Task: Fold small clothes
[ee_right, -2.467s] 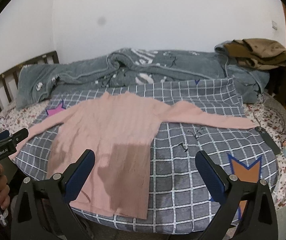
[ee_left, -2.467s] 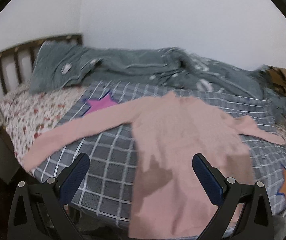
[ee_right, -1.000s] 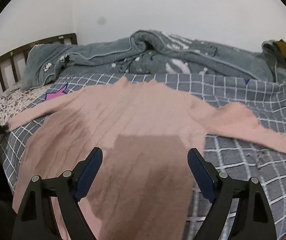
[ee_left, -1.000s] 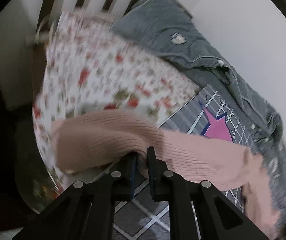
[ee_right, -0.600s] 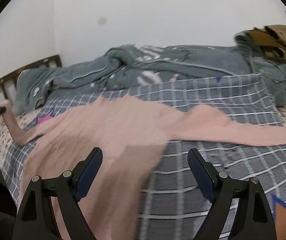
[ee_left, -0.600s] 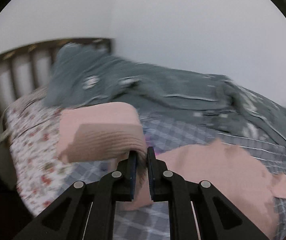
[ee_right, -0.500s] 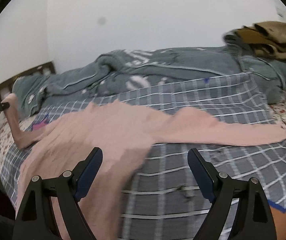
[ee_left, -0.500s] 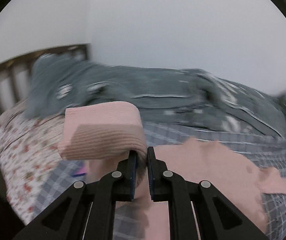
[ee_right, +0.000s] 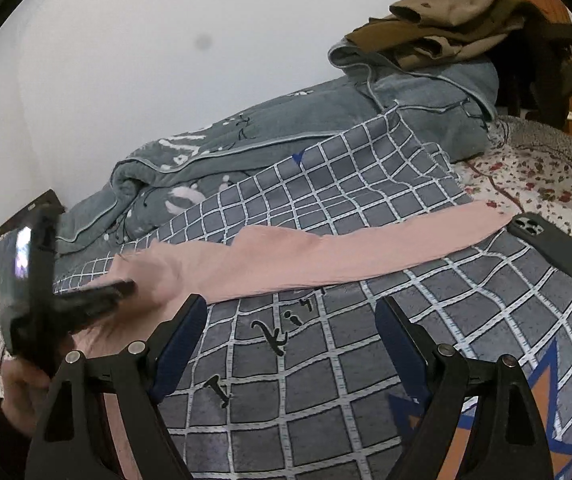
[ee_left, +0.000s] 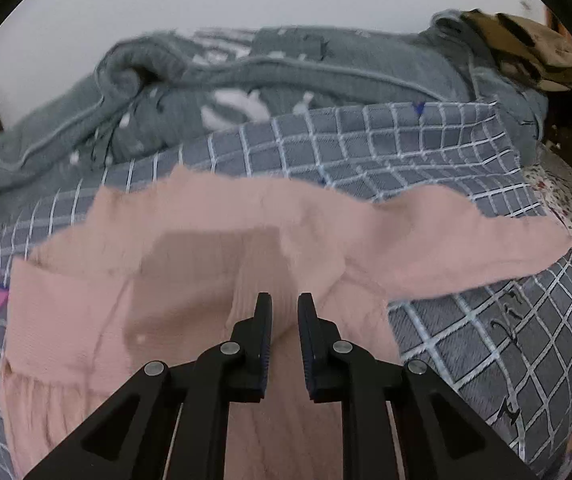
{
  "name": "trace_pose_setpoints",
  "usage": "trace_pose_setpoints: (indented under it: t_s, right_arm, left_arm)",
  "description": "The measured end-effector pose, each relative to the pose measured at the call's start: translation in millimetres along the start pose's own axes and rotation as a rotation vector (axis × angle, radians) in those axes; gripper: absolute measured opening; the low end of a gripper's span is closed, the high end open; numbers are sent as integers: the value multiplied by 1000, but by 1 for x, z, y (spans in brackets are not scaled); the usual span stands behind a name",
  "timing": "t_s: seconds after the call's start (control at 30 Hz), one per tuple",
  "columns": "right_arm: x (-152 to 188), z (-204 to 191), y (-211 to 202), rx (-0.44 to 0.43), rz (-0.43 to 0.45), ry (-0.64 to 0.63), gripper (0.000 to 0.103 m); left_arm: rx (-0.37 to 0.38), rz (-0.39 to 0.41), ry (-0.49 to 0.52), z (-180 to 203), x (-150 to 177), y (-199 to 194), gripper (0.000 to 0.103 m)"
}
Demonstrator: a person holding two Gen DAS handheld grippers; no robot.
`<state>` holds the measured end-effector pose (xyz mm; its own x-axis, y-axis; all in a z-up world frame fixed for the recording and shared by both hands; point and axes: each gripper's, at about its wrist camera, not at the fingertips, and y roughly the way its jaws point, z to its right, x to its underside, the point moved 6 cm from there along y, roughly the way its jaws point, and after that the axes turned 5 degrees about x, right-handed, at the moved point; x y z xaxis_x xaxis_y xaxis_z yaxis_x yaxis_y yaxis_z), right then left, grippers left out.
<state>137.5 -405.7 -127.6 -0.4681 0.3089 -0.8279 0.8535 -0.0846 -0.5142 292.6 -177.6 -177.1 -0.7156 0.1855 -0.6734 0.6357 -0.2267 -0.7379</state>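
Left gripper (ee_left: 284,334): fingers a narrow slit apart with no cloth between them — half a second ago they pinched the raised cuff; it hovers over the chest of the pink sweater (ee_left: 221,264).
Folded sleeve (ee_left: 61,320): earlier held up in the air, it now lies across the body at 9 o'clock, cuff inward.
Right gripper (ee_right: 288,340): spread wide as before, holding nothing, above bare checked blanket (ee_right: 326,360).
Other sleeve (ee_right: 350,248): stretched flat toward 2 o'clock, cuff ending just beside a dark phone (ee_right: 554,248) near the bed's edge.
Open room: bare blanket between the right fingers and out to 5 o'clock.
Far edge: rumpled grey quilt (ee_right: 245,148) along 12 o'clock against the wall — brown clothes (ee_right: 454,20) piled on its 1 o'clock end.
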Motion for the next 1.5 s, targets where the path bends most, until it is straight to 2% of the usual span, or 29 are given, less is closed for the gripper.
trace_pose_setpoints:
  t_s: [0.03, 0.07, 0.1, 0.17, 0.2, 0.3, 0.5, 0.57, 0.67, 0.8, 0.87, 0.97, 1.03, 1.07, 1.13, 1.17, 1.3, 1.4, 1.5]
  right_arm:
    - [1, -4, 0, -7, 0, -9, 86]
    - [1, -8, -1, -19, -2, -15, 86]
    - [2, -12, -1, -31, -5, -22, 86]
    - [4, -23, 0, -43, -8, -41, 86]
    - [5, -28, 0, -45, -9, -49, 86]
    - [10, -49, 4, -64, -21, -69, 86]
    - [24, -97, 19, -101, -63, -127, 86]
    - [31, -118, 25, -95, -71, -181, 86]
    - [42, -140, 32, -88, -78, -255, 86]
    - [48, -164, 35, -95, -66, -329, 83]
    - [45, -174, 33, -127, -50, -337, 82]
    - [34, -188, 39, -139, -33, -357, 82]
    - [28, -197, 45, -143, -39, -364, 82]
    - [26, -199, 49, -144, -46, -360, 82]
    - [21, -204, 59, -156, -79, -338, 82]
    - [18, -207, 63, -163, -93, -334, 82]
    - [1, -228, 81, -160, -113, -366, 82]
    - [-3, -247, 91, -160, -110, -432, 82]
    - [4, -262, 107, -149, -143, -487, 82]
  left_arm:
    - [-2, -2, -17, -5, 1, -2, 25]
    - [-3, 11, -37, -16, 2, -10, 37]
    - [-4, 27, -50, -25, 3, -16, 54]
    - [-15, 85, -83, -48, 4, -35, 78]
    - [-24, 132, -105, -63, 8, -49, 78]
    - [-70, 157, -136, -105, 3, -61, 78]
    - [-219, 136, -269, -211, 37, -76, 78]
    - [-217, 123, -322, -238, 49, -71, 78]
    - [-163, 115, -400, -268, 67, -59, 77]
    - [-71, 74, -454, -284, 70, -37, 73]
    - [-63, 79, -455, -288, 63, -32, 73]
    - [-12, 67, -464, -285, 50, -18, 72]
    - [-17, 54, -454, -283, 46, -11, 70]
    - [-41, 43, -435, -281, 43, -4, 63]
    - [-72, 35, -417, -281, 39, 1, 25]
    - [-89, 40, -408, -283, 37, 0, 16]
    - [-113, 89, -461, -305, 39, -15, 15]
    - [-43, 67, -508, -316, 47, -12, 18]
    - [-22, 75, -516, -318, 50, -13, 21]
